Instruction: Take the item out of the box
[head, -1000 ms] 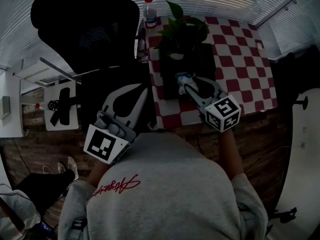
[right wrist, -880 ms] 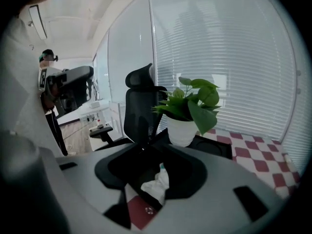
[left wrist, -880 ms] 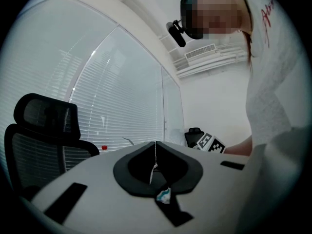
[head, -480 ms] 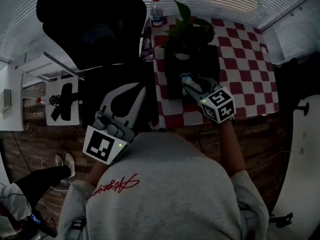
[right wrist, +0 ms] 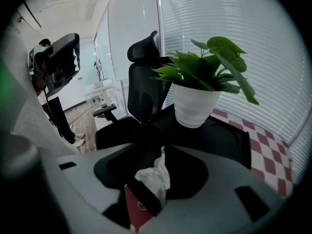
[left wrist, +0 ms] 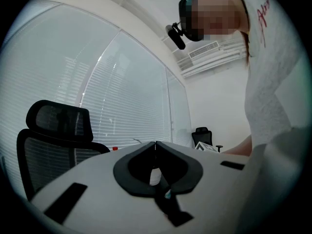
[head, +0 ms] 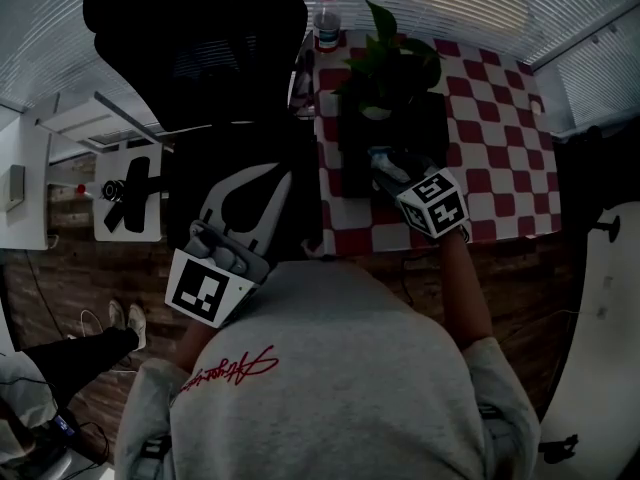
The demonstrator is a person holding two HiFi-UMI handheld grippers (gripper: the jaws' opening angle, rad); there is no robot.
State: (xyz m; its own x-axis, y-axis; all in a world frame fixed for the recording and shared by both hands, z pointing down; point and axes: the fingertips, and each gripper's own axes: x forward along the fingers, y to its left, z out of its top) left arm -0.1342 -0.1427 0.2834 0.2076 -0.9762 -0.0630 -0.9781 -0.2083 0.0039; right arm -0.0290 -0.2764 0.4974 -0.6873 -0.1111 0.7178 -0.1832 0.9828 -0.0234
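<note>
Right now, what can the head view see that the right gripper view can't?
Only the head view shows the left gripper, the red-capped bottle and the grey sweatshirt. Only the right gripper view shows the white pot's side and the gap between the right gripper's fingers, which have just been opening, with a crumpled white item in it. Both show the green plant, the checkered cloth and the black chair.

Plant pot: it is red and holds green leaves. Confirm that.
Wrong in one respect: the plant pot is white, not red. It does hold green leaves. The right gripper view shows this.
</note>
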